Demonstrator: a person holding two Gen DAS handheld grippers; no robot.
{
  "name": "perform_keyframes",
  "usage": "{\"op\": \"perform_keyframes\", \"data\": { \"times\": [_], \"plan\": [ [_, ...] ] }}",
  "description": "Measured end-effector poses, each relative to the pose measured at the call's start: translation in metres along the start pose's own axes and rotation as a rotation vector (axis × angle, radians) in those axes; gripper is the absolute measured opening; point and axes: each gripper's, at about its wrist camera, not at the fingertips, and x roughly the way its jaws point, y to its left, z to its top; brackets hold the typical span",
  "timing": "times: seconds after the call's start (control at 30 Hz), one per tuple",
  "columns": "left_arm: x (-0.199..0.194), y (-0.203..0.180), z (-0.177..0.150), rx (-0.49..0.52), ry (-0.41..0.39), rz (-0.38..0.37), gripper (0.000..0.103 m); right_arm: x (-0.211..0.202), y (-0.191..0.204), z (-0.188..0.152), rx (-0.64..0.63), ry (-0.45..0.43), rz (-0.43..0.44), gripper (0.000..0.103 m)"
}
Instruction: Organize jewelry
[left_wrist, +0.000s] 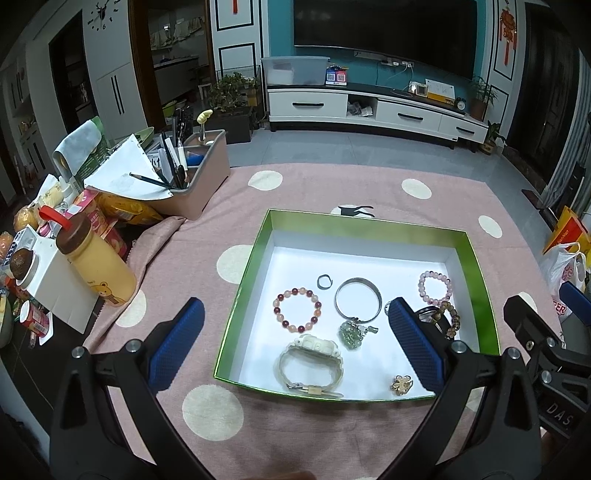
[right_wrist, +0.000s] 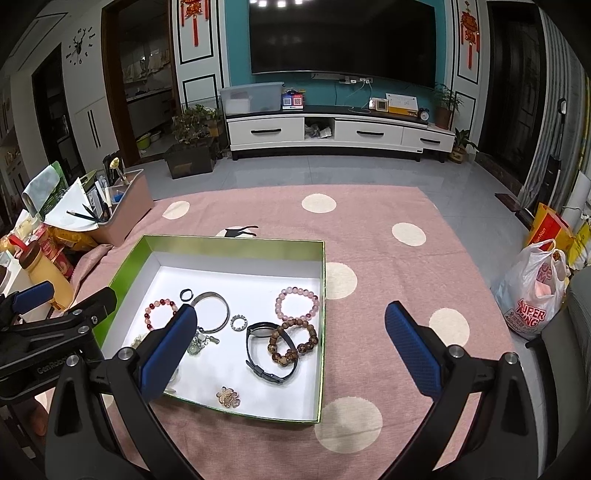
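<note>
Jewelry lies scattered inside the green box on the pink-clothed desk; left gripper and right gripper fingers hover spread, empty, box at twelve o'clock.

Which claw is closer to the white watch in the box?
The left. The left claw hangs right over the white watch, which lies between its open fingers. The right claw sits further right, over the box's right edge and the tablecloth.

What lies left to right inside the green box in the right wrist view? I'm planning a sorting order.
Red-and-pink bead bracelet → small silver ring → black wristband → pale pink bead bracelet.
</note>
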Motion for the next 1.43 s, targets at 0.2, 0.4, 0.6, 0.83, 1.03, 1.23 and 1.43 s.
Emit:
{"op": "perform_keyframes", "data": {
  "times": [0.2, 0.4, 0.6, 0.83, 1.03, 1.23, 1.43],
  "plan": [
    [0.0001, -0.0004, -0.0001, 0.001, 0.002, 0.001, 0.101, 0.0009, 0.0011, -0.0004, -0.003, 0.0, 0.0, 0.102],
    [0.0, -0.0003, -0.0006, 0.001, 0.002, 0.001, 0.101, 0.0013, 0.0015, -0.0004, -0.002, 0.001, -0.001, 0.102],
    [0.0016, 0.0002, -0.0008, 0.001, 0.004, 0.001, 0.101, 0.0015, 0.0019, -0.0012, -0.004, 0.001, -0.001, 0.102],
    [0.0027, -0.0009, -0.0016, 0.003, 0.005, -0.001, 0.101, 0.0014, 0.0016, -0.0011, -0.003, 0.001, -0.001, 0.102],
    [0.0033, -0.0012, -0.0021, 0.003, 0.006, -0.001, 0.101, 0.002, 0.0026, -0.0017, -0.006, 0.002, -0.002, 0.102],
    [0.0042, -0.0005, -0.003, 0.004, 0.011, 0.003, 0.101, 0.0024, 0.0033, -0.0021, -0.005, 0.002, -0.001, 0.102],
    [0.0046, 0.0004, -0.003, 0.004, 0.013, 0.009, 0.101, 0.0027, 0.0041, -0.0025, -0.006, 0.002, -0.001, 0.102]
  ]
}}
